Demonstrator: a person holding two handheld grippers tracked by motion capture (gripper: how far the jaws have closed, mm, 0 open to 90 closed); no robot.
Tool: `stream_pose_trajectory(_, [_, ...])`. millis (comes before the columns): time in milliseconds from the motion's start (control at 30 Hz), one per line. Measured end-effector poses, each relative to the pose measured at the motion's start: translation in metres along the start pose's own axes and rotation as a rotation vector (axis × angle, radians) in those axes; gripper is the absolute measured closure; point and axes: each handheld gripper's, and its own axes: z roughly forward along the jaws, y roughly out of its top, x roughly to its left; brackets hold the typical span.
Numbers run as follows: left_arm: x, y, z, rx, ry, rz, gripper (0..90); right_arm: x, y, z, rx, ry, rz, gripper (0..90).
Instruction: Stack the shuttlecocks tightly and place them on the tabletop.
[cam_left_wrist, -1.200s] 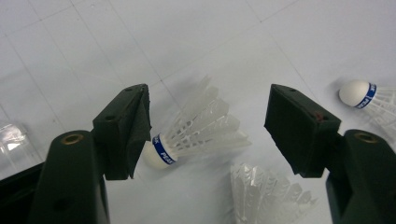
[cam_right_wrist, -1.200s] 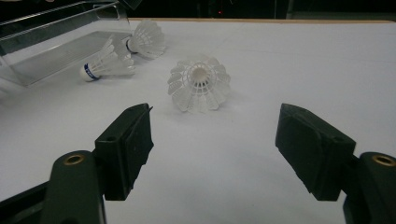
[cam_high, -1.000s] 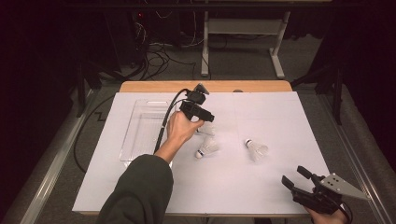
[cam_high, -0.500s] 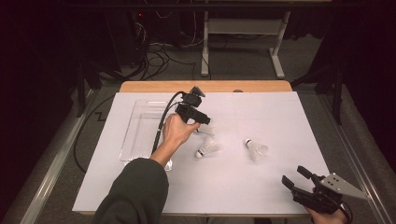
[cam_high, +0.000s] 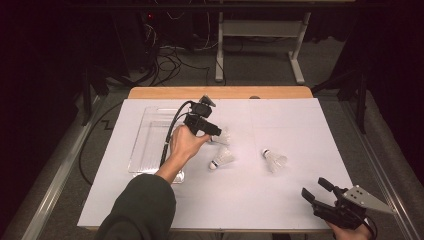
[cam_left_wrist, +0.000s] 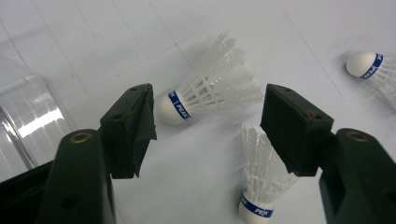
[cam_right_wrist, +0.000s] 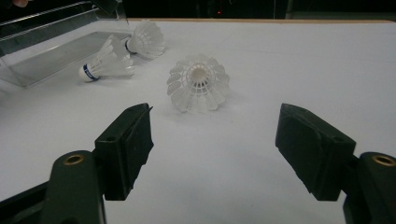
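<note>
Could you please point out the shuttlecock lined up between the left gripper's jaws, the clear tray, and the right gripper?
Shuttlecock (cam_left_wrist: 177, 106), left gripper view, on its blue-banded cork.
Clear tray (cam_high: 145, 145), high view, on its bare floor.
Right gripper (cam_high: 314, 190), high view, midway between its fingertips.

White shuttlecock (cam_left_wrist: 208, 91) — flat on its side

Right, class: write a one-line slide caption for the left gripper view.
Open left gripper poised over a white shuttlecock lying on the white table cover, two more shuttlecocks nearby.
</note>
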Motion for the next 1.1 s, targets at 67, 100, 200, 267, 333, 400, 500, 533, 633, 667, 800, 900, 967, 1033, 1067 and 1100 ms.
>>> stream_pose_trajectory(67, [0.0,-0.003,0.0,0.002,0.0,-0.001,35.6,0.0,0.0,0.0,0.0,-0.001,0.0,27.9])
stream_pose_trajectory(100, [0.001,-0.004,0.0,0.001,0.002,-0.004,35.6,0.0,0.0,0.0,0.0,-0.001,0.001,27.9])
stream_pose_trajectory(200, [0.001,-0.007,0.0,0.001,0.005,-0.008,35.7,0.0,0.0,0.0,0.003,0.001,0.0,27.9])
stream_pose_trajectory(267, [0.001,-0.009,0.0,0.003,0.006,-0.005,35.7,0.001,0.0,0.001,0.004,0.001,-0.004,27.9])
stream_pose_trajectory(333, [0.001,-0.01,-0.001,0.002,0.003,-0.004,35.8,0.0,0.0,0.002,0.007,0.0,-0.004,27.9])
stream_pose_trajectory(400, [0.0,-0.011,-0.001,0.006,0.002,-0.001,35.9,0.001,0.0,0.002,0.007,0.0,-0.004,27.9])
stream_pose_trajectory(500, [-0.001,-0.013,-0.001,0.006,0.003,0.001,35.9,0.0,0.0,0.002,0.007,0.0,-0.002,27.9])
stream_pose_trajectory(533, [-0.001,-0.013,-0.002,0.003,0.003,0.0,35.9,0.0,0.0,0.002,0.007,-0.001,-0.002,27.9])
stream_pose_trajectory(633, [-0.001,-0.016,-0.002,0.006,0.006,0.001,35.9,0.001,0.0,0.002,0.006,0.0,-0.003,27.9])
stream_pose_trajectory(667, [-0.001,-0.018,-0.002,0.005,0.006,-0.002,35.9,0.001,0.0,0.001,0.005,0.0,-0.004,27.9])
stream_pose_trajectory(800, [0.0,-0.022,-0.002,0.008,0.01,0.0,35.9,0.0,0.0,0.002,0.007,0.0,-0.003,27.9])
stream_pose_trajectory(900, [0.001,-0.025,-0.003,0.003,0.007,-0.004,36.1,0.0,0.0,0.002,0.009,-0.003,-0.001,27.9])
stream_pose_trajectory(967, [0.001,-0.027,-0.004,0.002,0.007,-0.003,36.3,0.0,0.0,0.001,0.007,-0.005,0.001,27.9])
stream_pose_trajectory(1033, [0.0,-0.029,-0.005,-0.009,0.007,-0.003,36.9,0.0,0.0,0.001,0.004,-0.003,0.001,27.9])
stream_pose_trajectory(1067, [0.0,-0.029,-0.005,-0.01,0.003,-0.006,37.1,0.0,0.0,0.001,0.003,-0.003,0.002,27.9])
stream_pose_trajectory(1100, [0.0,-0.03,-0.006,-0.01,-0.001,-0.005,37.2,0.0,0.0,0.0,0.003,-0.003,0.001,27.9])
